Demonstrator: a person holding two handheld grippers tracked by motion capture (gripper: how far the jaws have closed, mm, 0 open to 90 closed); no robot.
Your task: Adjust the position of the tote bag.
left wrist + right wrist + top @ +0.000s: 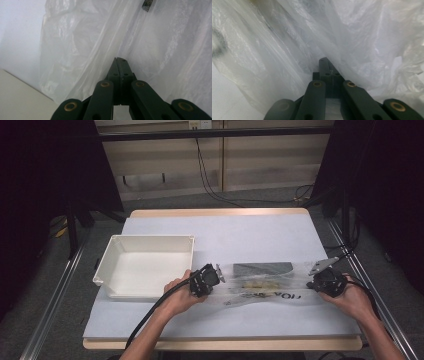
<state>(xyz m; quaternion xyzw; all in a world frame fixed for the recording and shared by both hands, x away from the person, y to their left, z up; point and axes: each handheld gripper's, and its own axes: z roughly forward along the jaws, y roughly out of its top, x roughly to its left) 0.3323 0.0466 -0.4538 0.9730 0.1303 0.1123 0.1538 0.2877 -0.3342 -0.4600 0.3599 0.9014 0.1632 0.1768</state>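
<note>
A clear plastic bag point(295, 281) with black print lies stretched across the mat between my two grippers. Under or inside it I see a dark grey flat slab point(263, 268) and a yellowish strip point(260, 284); which of the two I cannot tell. My left gripper point(221, 279) is at the bag's left end. In the left gripper view its jaws point(121, 60) are shut, with the bag's film point(82, 50) pinched between them. My right gripper point(312, 284) is at the bag's right end, jaws point(327, 61) shut on the crumpled film point(287, 37).
A white, empty-looking rectangular tray point(107, 262) stands on the pale mat point(240, 227) just left of my left hand. Black cables trail from both grippers toward the table's front edge. Metal rails run along both sides of the table.
</note>
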